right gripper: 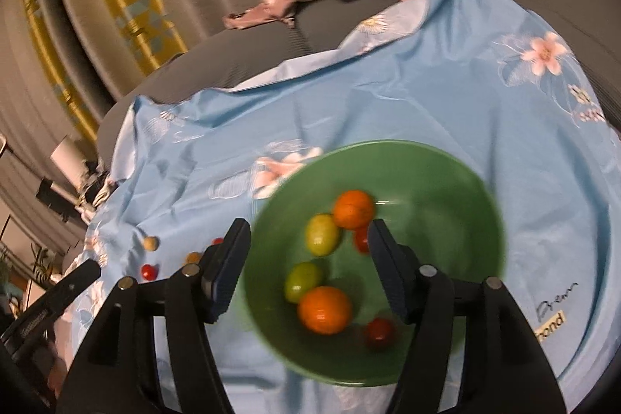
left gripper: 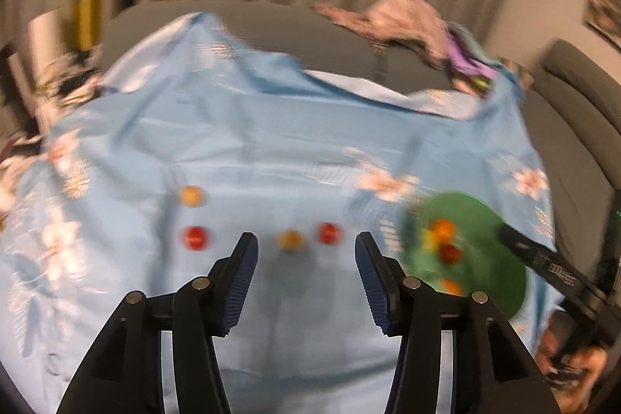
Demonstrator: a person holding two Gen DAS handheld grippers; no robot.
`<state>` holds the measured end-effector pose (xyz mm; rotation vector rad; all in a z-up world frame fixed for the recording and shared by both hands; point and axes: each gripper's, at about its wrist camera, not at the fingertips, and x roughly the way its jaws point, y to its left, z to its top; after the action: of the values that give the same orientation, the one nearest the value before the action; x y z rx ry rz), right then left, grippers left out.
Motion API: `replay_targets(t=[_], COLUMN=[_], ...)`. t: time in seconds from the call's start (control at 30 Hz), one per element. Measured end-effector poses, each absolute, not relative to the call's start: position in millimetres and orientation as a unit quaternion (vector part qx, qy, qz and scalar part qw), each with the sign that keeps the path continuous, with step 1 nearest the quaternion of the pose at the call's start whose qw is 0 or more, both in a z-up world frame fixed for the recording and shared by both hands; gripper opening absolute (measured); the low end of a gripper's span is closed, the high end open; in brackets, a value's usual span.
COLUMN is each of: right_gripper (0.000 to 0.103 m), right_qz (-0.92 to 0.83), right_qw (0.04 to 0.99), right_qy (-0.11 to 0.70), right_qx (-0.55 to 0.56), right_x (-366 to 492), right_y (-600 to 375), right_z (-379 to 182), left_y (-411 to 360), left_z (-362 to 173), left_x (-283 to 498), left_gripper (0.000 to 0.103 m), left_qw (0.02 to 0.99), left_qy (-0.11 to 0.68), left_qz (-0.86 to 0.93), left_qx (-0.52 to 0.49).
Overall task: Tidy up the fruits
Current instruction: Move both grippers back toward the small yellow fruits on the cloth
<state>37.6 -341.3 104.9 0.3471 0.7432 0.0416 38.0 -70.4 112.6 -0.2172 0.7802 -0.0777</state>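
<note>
Four small round fruits remain loose on the light blue flowered cloth (left gripper: 240, 150): two red, two tan. The left gripper (left gripper: 306, 247) hangs just before them, jaws half open and empty, with the tan fruit (left gripper: 290, 240) lying straight ahead between its fingers. The right gripper (right gripper: 308, 239), also half open and empty, hovers over the green round bowl (right gripper: 438, 165) of gathered fruit, farther from the loose ones.

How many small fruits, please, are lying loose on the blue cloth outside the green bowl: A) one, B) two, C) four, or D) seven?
C: the left wrist view shows two red fruits and two tan ones on the blue cloth, all clear of the green bowl.
</note>
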Motion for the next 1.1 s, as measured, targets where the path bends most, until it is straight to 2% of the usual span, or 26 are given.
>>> replay_targets(t=[0.23, 0.43, 0.5, 0.57, 0.63, 0.7, 1.1], right_gripper=[0.063, 0.064, 0.062, 0.056, 0.045, 0.042, 0.036], right_qz=[0.081, 0.172, 0.183, 0.179, 0.176, 0.177, 0.15], right_qw=[0.919, 0.887, 0.877, 0.869, 0.858, 0.848, 0.835], right_qy=[0.365, 0.408, 0.428, 0.45, 0.473, 0.49, 0.525], right_qx=[0.123, 0.133, 0.123, 0.099, 0.093, 0.098, 0.065], right_x=[48, 77, 91, 108, 125, 135, 152], right_y=[-286, -233, -214, -196, -185, -179, -165], right_z=[111, 102, 94, 83, 68, 53, 8], left_y=[-16, -8, -5, 0, 7, 15, 12], left_z=[68, 43, 36, 31, 33, 39, 13], left_x=[61, 88, 97, 105, 113, 121, 174], left_gripper=[0.053, 0.053, 0.053, 0.052, 0.048, 0.048, 0.041], left_qw=[0.891, 0.879, 0.875, 0.87, 0.868, 0.872, 0.857], left_qy=[0.424, 0.446, 0.455, 0.463, 0.467, 0.455, 0.492], left_qz=[-0.003, 0.007, 0.013, 0.018, 0.02, 0.022, 0.024], left_qx=[-0.162, -0.166, -0.163, -0.166, -0.168, -0.177, -0.152])
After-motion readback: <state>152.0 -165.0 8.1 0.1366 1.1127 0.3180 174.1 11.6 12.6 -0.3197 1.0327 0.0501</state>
